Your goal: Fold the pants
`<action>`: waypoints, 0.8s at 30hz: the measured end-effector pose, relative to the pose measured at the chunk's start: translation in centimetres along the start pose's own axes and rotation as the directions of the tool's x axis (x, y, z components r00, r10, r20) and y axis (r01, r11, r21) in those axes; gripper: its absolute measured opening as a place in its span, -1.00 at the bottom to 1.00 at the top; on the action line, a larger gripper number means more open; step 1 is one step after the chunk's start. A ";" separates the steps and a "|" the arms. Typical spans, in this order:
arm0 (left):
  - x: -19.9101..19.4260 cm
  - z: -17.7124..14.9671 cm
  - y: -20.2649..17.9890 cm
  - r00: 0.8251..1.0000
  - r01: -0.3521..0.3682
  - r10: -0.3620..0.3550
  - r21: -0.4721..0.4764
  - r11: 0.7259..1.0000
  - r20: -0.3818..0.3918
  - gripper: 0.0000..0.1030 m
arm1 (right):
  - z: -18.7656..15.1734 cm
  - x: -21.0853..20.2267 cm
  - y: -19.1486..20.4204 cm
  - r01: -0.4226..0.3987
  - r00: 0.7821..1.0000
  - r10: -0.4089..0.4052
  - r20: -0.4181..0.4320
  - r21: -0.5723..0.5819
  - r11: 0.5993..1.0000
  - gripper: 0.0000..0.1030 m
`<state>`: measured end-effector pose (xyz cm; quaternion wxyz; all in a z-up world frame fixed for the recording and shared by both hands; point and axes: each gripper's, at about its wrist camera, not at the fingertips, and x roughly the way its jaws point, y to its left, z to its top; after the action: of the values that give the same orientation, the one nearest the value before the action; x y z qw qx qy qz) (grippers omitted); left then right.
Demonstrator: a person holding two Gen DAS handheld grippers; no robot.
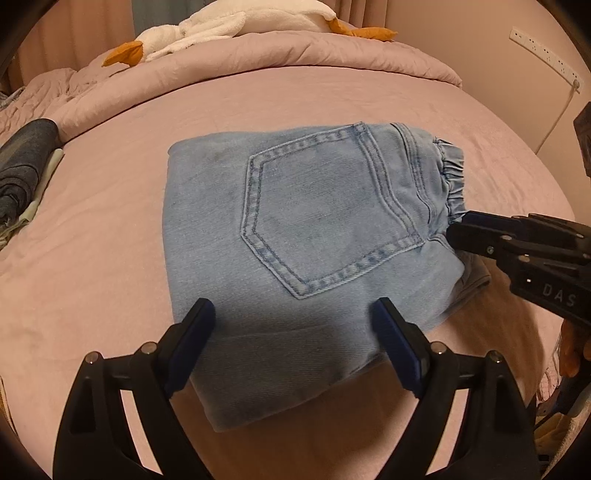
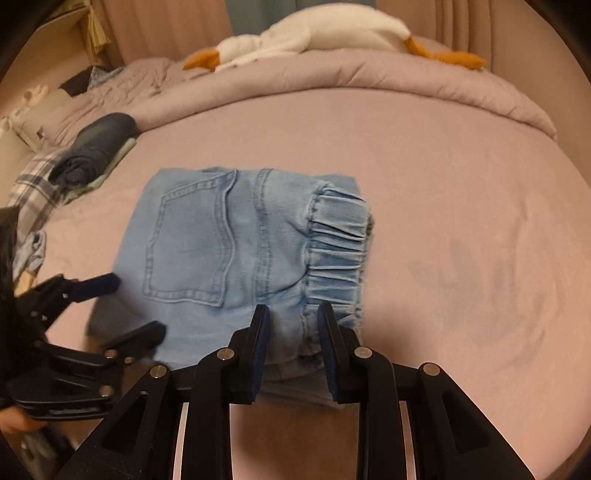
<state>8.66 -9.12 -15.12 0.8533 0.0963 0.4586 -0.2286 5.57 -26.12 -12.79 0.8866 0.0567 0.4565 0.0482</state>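
The light blue denim pants point(image 1: 314, 236) lie folded into a compact bundle on the pink bed sheet point(image 1: 110, 258), back pocket up, elastic waistband at the right. They also show in the right wrist view point(image 2: 229, 251). My left gripper point(image 1: 295, 314) is open, its fingers spread above the bundle's near edge, holding nothing. It shows at the left of the right wrist view point(image 2: 136, 306). My right gripper point(image 2: 293, 317) is open, its fingers just over the waistband corner, not closed on it. It shows at the right of the left wrist view point(image 1: 458, 230).
A rolled dark garment point(image 2: 92, 151) lies at the left on a plaid cloth point(image 2: 33, 184). A bunched pink duvet point(image 2: 369, 77) with a white plush goose point(image 2: 314, 33) runs along the back. A power strip point(image 1: 543, 55) hangs on the right wall.
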 end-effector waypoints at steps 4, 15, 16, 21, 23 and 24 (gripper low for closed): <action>-0.5 -0.2 0.4 1.000 0.000 0.000 -0.040 0.999 0.016 0.70 | 0.1 -0.6 0.0 -0.001 1.000 0.001 0.013 0.026 1.000 -0.47; -3.8 -1.3 1.4 0.999 -0.035 0.039 -0.113 0.993 0.038 0.71 | -1.2 -4.3 -1.1 -0.128 0.989 0.112 0.100 0.177 0.976 -0.21; -4.0 -1.5 1.6 0.999 -0.032 0.036 -0.121 0.992 0.031 0.71 | -1.3 -4.4 -1.2 -0.137 0.988 0.120 0.098 0.186 0.973 -0.05; -5.8 -2.3 2.4 0.997 -0.058 0.065 -0.154 0.986 0.039 0.94 | -1.4 -4.6 -0.7 -0.127 0.989 0.111 0.093 0.193 0.973 0.26; -6.4 -2.5 2.8 0.996 -0.059 0.069 -0.167 0.984 0.051 0.99 | -1.5 -4.5 -0.7 -0.138 0.989 0.123 0.083 0.205 0.969 0.28; -6.8 -2.7 3.0 0.996 -0.059 0.070 -0.175 0.983 0.058 0.99 | -1.5 -4.4 -0.8 -0.148 0.988 0.134 0.079 0.211 0.966 0.29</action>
<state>4.86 -3.46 -11.13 0.8796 0.0295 0.4458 -0.1632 1.76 -27.42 -10.22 0.8836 0.1868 0.4252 0.0593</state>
